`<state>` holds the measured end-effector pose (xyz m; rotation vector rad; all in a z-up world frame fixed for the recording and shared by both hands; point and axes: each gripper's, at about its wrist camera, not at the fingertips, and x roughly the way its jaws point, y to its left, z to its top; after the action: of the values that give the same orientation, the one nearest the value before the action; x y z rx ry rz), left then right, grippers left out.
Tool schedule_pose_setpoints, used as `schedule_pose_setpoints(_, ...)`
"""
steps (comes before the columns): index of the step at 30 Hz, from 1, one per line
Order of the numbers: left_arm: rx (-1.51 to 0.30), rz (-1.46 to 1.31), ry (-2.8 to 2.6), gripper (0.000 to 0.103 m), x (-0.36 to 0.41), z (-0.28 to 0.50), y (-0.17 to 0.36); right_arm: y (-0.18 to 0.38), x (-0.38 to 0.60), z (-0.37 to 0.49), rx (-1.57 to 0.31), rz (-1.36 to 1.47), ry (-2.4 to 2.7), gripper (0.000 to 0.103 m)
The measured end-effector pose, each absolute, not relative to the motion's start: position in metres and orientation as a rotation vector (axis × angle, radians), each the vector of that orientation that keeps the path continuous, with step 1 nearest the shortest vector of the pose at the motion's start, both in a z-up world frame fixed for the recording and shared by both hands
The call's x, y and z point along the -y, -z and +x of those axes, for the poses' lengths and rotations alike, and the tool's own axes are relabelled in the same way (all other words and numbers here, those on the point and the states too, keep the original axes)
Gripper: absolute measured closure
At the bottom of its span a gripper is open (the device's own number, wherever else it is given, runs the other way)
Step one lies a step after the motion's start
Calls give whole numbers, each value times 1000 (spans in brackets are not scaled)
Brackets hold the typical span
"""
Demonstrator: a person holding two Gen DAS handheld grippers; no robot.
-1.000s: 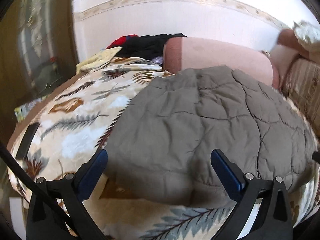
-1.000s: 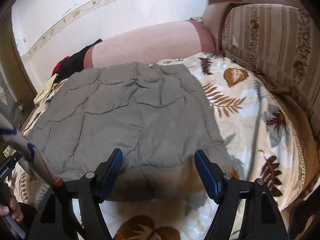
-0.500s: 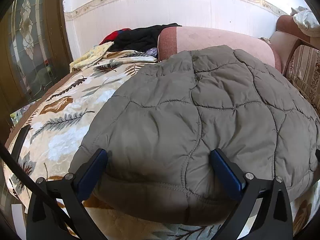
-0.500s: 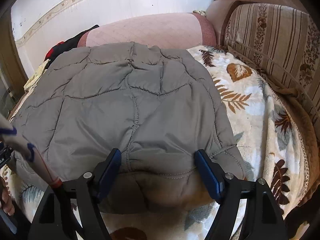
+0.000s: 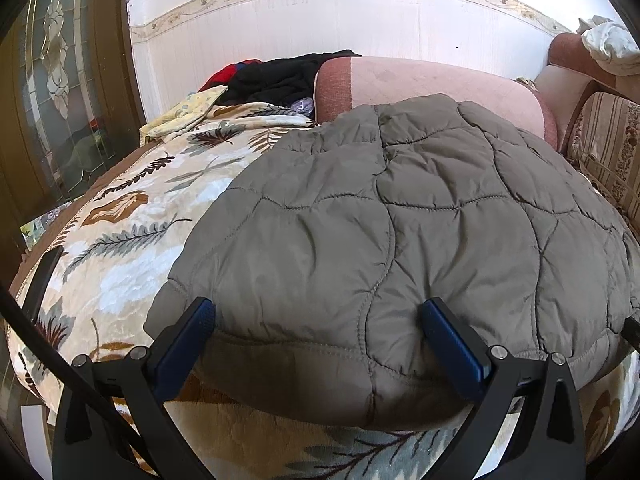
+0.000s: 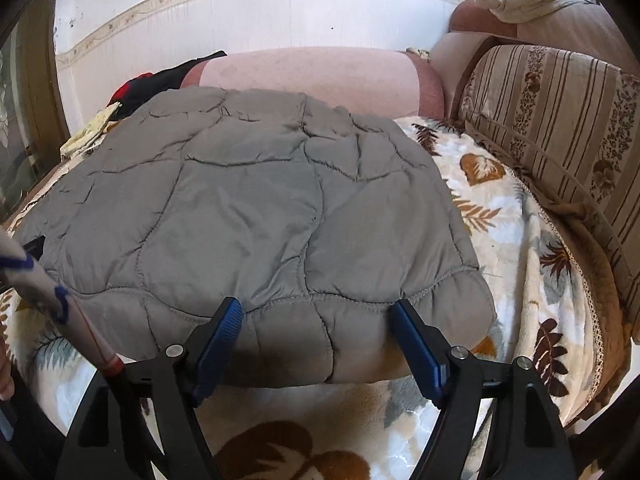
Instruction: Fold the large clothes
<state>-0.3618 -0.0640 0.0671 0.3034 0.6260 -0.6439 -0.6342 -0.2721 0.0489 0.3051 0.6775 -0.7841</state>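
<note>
1. One quilted grey jacket (image 5: 400, 232), flat across the bed's (image 5: 120, 240) near edge; both claws now nearer its hem than a second ago.
2. Left claw (image 5: 316, 344): wide, empty.
3. Right claw (image 6: 316, 340): wide, empty.
4. Likely next: grasp hem, fold.

Left gripper (image 5: 316, 316): black angular frame, two fingers lined with blue ribbed pads (image 5: 452, 344); round silver screw heads (image 5: 497, 351) sit on each finger's base, two per side. A black cable (image 5: 68, 364) crosses the lower left corner of its view. Right gripper (image 6: 316, 316): same build, black frame, blue textured pads (image 6: 222, 340), silver screws (image 6: 457, 352) at the finger bases. In the right wrist view, far left, a white rod-like part (image 6: 44, 292) wound with blue cord and ending in a red band; what it is cannot be told. A bit of a hand (image 6: 5, 376) shows at the left edge.
</note>
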Motion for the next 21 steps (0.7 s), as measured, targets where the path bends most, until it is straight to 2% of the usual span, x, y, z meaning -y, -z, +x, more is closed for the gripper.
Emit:
schedule_pose_setpoints(9, -626, 303, 643, 0, 63, -363, -67, -56, 279, -646, -630, 338, 801, 20)
schedule_pose_setpoints(15, -620, 304, 644, 0, 63, -364, -66, -45, 285, -641, -685, 347, 807, 19)
schedule_pose_setpoints(21, -626, 291, 644, 0, 62, -367, -67, -48, 280, -648, -657, 355, 807, 19)
